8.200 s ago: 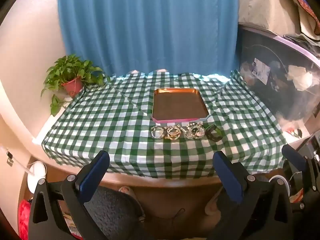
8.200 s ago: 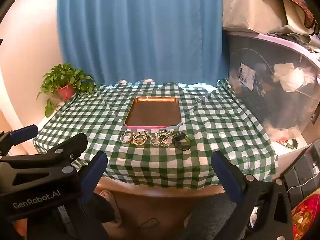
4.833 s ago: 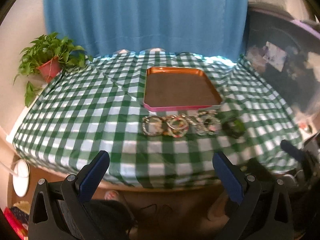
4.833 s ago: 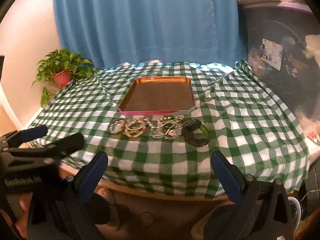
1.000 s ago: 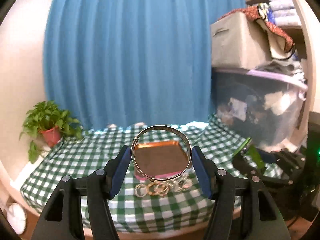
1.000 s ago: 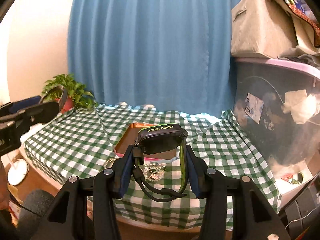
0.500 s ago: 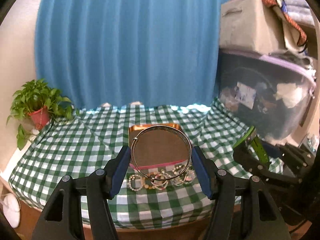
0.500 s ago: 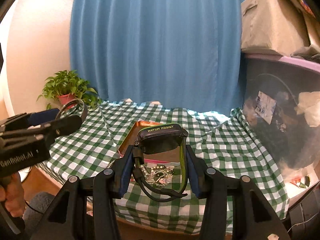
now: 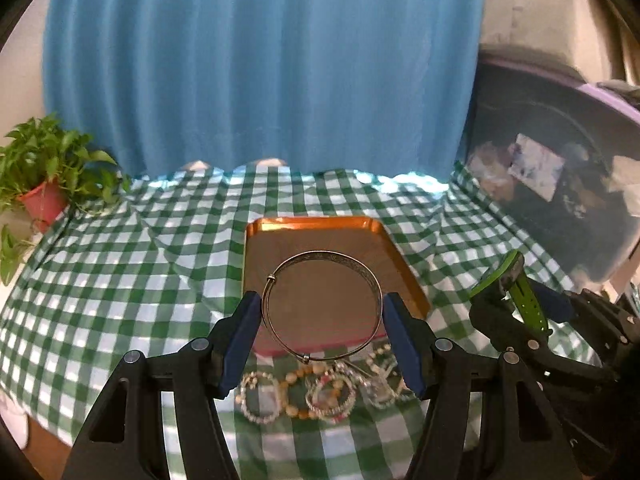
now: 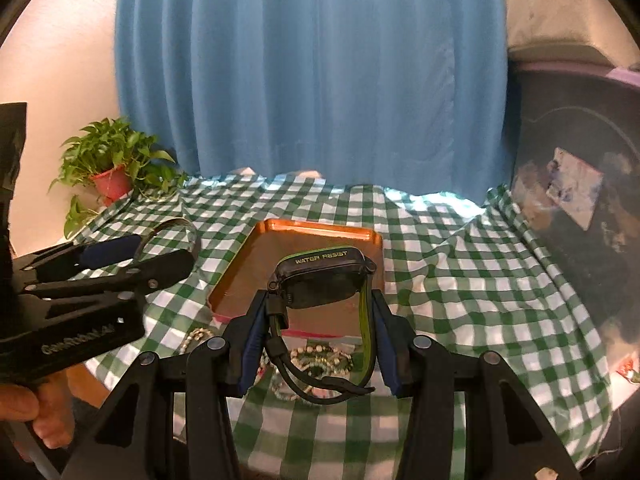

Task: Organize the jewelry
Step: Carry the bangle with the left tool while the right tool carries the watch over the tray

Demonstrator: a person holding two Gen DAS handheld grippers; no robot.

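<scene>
My left gripper [image 9: 322, 312] is shut on a thin silver bangle [image 9: 280, 272], held upright above the near edge of the copper tray [image 9: 320, 228]. My right gripper [image 10: 316, 316] is shut on a black watch [image 10: 320, 280] with a green-lined strap, hanging over the tray's [image 10: 248, 272] front part. The watch's green strap [image 9: 528, 300] shows at the right of the left wrist view. Several beaded bracelets [image 9: 296, 392] lie in a row on the cloth just in front of the tray, also visible as beaded bracelets [image 10: 316, 360] under the watch.
A green-and-white checked cloth [image 9: 120, 272] covers the table. A potted plant [image 9: 40, 184] stands at the far left, a blue curtain [image 9: 260, 60] hangs behind, and a dark storage bin [image 9: 560, 184] sits at the right. A hand [image 10: 36, 412] holds the left gripper.
Both grippers have come forward and down toward the tray, each keeping its piece; the tray and bracelets now look larger and nearer.
</scene>
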